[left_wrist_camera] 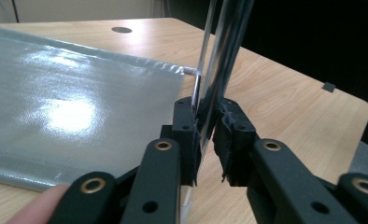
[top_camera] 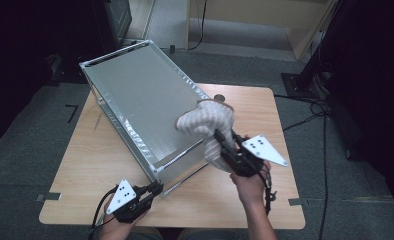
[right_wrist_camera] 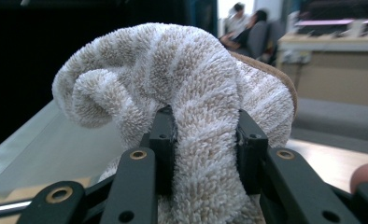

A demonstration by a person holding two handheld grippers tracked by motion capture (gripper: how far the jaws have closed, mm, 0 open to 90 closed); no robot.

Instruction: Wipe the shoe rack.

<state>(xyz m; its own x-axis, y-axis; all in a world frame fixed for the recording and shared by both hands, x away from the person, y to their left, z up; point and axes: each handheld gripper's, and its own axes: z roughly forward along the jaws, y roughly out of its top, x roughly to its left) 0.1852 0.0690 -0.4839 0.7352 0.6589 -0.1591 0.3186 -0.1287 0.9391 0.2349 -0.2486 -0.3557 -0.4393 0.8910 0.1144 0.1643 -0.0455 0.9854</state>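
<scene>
High view: wiping of a tilted silver-grey metal-framed panel on a pale wooden table.
Left gripper clamped on the frame's near corner; right gripper gripping a striped beige-and-white terry towel above the panel; next, towel lowered flat onto the surface.

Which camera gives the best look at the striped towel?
The right gripper view: the striped towel sits up close, its fluffy pile and beige bands sharp, pinched in the right claw. The high view shows the towel small, bunched over the grey panel. The left gripper view looks at the panel's metal edge.
</scene>
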